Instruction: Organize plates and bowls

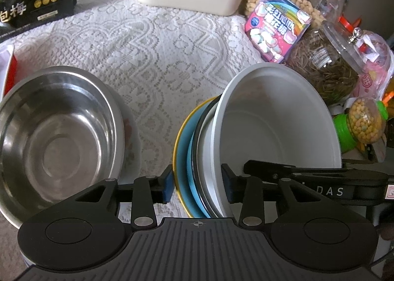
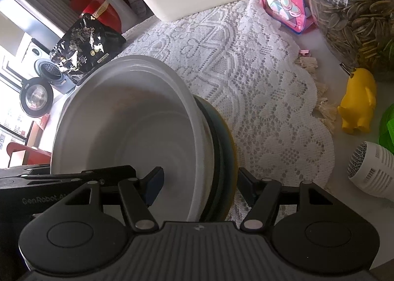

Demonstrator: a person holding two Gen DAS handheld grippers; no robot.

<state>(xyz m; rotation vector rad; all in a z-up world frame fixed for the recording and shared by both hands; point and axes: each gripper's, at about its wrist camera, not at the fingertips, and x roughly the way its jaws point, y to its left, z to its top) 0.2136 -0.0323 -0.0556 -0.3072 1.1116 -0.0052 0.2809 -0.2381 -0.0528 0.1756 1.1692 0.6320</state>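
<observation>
Both hand-held grippers — left [image 1: 198,183], right [image 2: 199,187] — pinch the tilted dish stack [image 1: 197,153] (white bowl [image 1: 278,118] uppermost) between their fingers.

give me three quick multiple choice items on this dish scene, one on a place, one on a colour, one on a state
1. Where is the stainless steel bowl?
A left of the tilted dish stack
B inside the white bowl
C on the cream box

2. What colour rims the blue plate?
A red
B yellow
C green

3. How does the round white bowl sit?
A flat
B upside down
C on edge between the pads

Answers: A, it lies left of the stack; B, a yellow edge shows; C, the left claw and right claw both straddle the tilted stack.
</observation>
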